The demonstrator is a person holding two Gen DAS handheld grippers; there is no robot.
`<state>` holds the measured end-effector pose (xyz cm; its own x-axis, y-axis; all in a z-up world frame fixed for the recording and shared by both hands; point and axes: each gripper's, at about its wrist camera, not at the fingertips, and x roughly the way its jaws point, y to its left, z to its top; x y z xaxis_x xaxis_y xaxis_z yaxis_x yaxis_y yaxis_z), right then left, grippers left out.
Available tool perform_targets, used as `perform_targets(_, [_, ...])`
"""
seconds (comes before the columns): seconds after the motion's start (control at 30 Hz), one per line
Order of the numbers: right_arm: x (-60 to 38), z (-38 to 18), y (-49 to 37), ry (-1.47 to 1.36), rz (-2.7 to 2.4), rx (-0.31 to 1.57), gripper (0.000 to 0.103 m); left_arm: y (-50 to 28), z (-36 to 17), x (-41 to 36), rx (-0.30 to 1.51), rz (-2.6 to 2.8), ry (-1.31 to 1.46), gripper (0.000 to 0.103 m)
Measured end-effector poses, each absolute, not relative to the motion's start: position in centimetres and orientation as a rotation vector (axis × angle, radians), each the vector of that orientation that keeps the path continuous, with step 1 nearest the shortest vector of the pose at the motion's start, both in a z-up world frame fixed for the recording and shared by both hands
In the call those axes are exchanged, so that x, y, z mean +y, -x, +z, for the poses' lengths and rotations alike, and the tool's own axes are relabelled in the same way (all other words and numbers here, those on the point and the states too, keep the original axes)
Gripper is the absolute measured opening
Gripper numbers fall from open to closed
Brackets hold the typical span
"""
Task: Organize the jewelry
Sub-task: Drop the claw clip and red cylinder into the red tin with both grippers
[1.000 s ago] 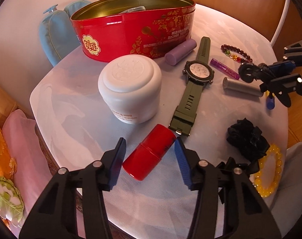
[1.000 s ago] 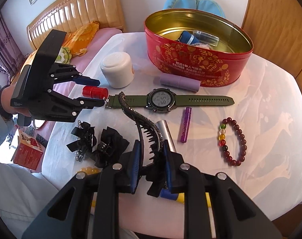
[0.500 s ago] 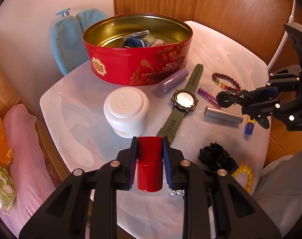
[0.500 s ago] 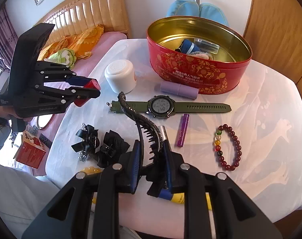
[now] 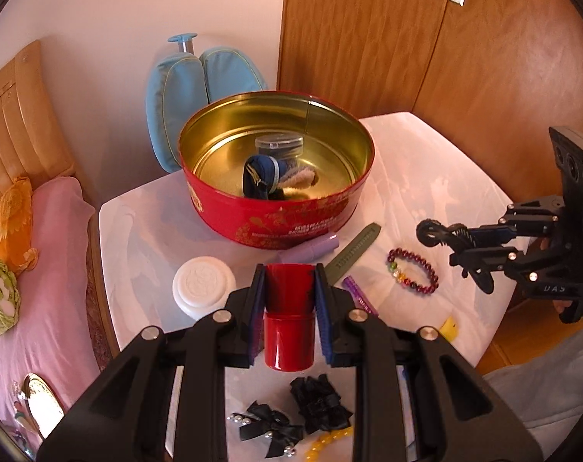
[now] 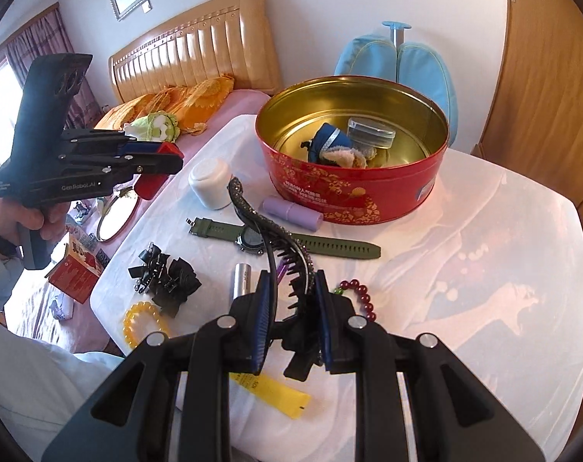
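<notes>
My left gripper [image 5: 289, 288] is shut on a red cylinder case [image 5: 289, 331] and holds it above the table, short of the red tin [image 5: 276, 223]. It shows from the side in the right wrist view [image 6: 168, 156]. My right gripper [image 6: 291, 288] is shut on a black studded hair comb clip [image 6: 268, 238], raised over the table's near side. The tin [image 6: 353, 196] holds a blue pouch [image 6: 326, 142], a clear box [image 6: 370, 133] and a fluffy piece. A green watch [image 6: 253, 238], a red bead bracelet [image 5: 412, 275] and a yellow bead bracelet [image 6: 143, 325] lie on the white cloth.
A white jar [image 5: 203, 283], a lilac tube [image 6: 291, 213], a silver tube [image 6: 242, 279], a purple stick [image 5: 359, 298], black bows [image 5: 291, 419] and a yellow sachet [image 6: 276, 394] lie on the table. A bed [image 5: 41, 269] is left, a wooden door [image 5: 445, 57] behind.
My left gripper closed on the red case and lifted it off the table, rising and pulling back. My right gripper rose with the hair comb still held.
</notes>
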<state>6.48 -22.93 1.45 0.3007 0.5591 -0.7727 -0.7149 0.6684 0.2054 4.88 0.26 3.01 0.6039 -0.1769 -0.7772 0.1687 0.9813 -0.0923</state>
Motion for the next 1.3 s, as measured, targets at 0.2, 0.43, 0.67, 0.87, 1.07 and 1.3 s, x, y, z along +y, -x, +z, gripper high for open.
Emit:
perform_targets(0.2, [-23.2,2.9,-11.5,0.123,0.875,0.896,0.024,-9.8,4.8,-0.5,0.889,-0.171,-0.053,0.025])
perform_targets(0.43, [-18.5,3.5,-19.8,0.141,0.817,0.878,0.024,-20.7,3.3,1.2,0.925,-0.191,-0.13,0.025])
perform_targets(0.67, [-13.7,0.1,-29.6,0.174,0.671,0.994,0.024,-30.2,-1.0,2.0,1.076,-0.172,-0.205,0.025])
perform_targets(0.87, [-11.5,-4.1,-34.3,0.268,0.561,1.136,0.024,-34.1,-5.0,1.6,1.244,-0.153,-0.296,0.025])
perform_targets(1.07, [-10.6,-5.7,-35.3,0.329,0.516,1.204,0.024,-35.6,-6.3,0.9,1.302,-0.147,-0.357,0.025])
perform_targets(1.3, [-10.8,-6.1,-35.3,0.3,0.562,1.212,0.039,-35.7,-6.6,0.6,1.307,-0.132,-0.381,0.025])
